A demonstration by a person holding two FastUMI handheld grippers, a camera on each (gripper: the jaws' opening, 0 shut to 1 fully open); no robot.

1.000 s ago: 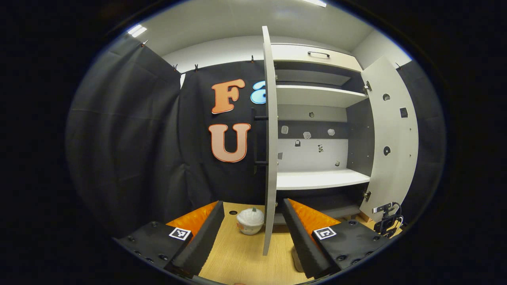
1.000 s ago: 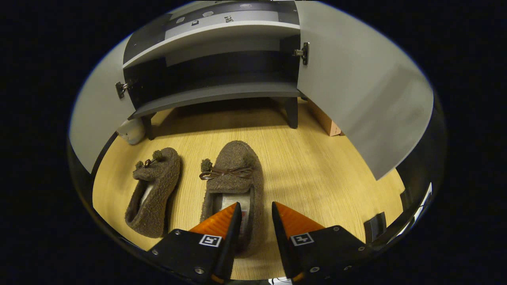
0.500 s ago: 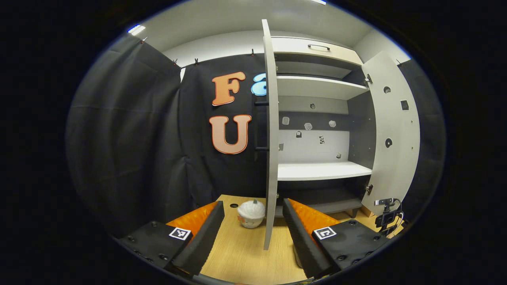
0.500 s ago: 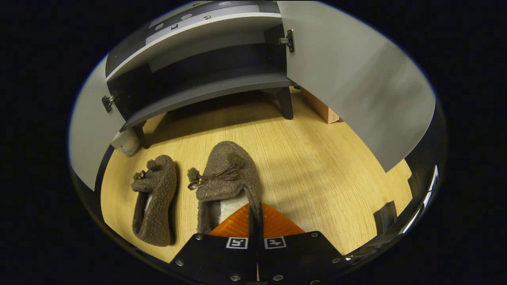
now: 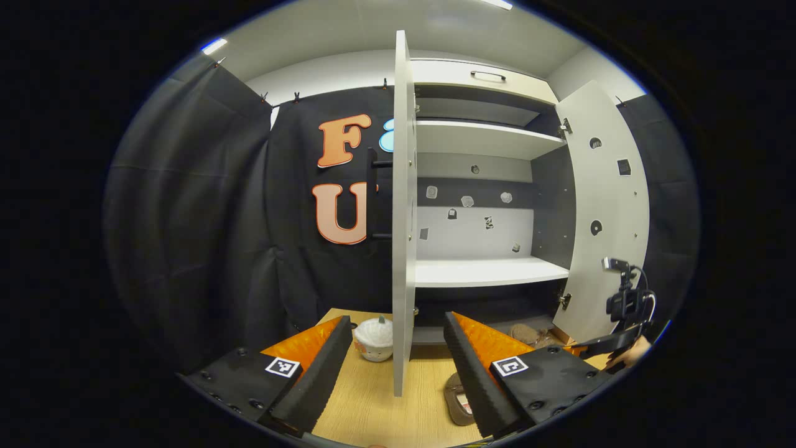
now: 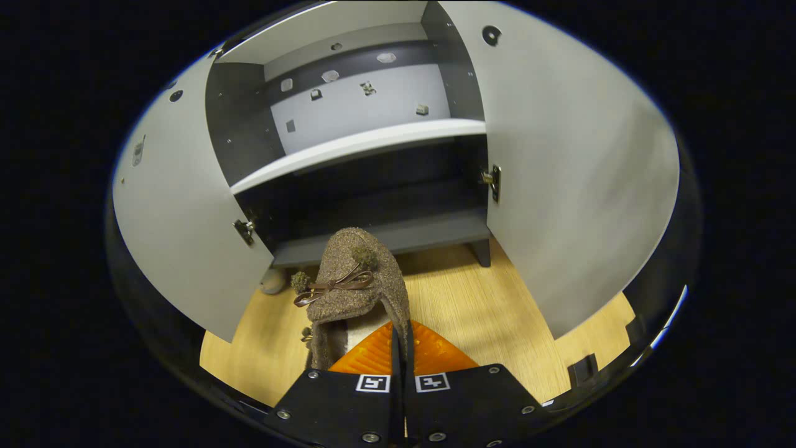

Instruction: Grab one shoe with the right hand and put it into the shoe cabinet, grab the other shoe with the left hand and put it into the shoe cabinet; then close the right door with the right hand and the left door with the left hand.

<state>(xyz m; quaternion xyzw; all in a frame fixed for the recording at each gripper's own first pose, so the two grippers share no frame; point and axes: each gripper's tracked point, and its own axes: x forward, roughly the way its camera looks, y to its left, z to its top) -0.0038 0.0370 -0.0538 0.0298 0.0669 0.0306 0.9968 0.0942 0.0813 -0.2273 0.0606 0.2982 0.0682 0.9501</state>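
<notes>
Right gripper view: the right claw (image 6: pixel 398 348), pinching the brown shoe's (image 6: pixel 353 280) side wall, has lifted it off the floor toward the shoe cabinet's (image 6: pixel 379 239) bottom shelf front edge, placement next; left claw (image 5: pixel 398 354) spread.
</notes>
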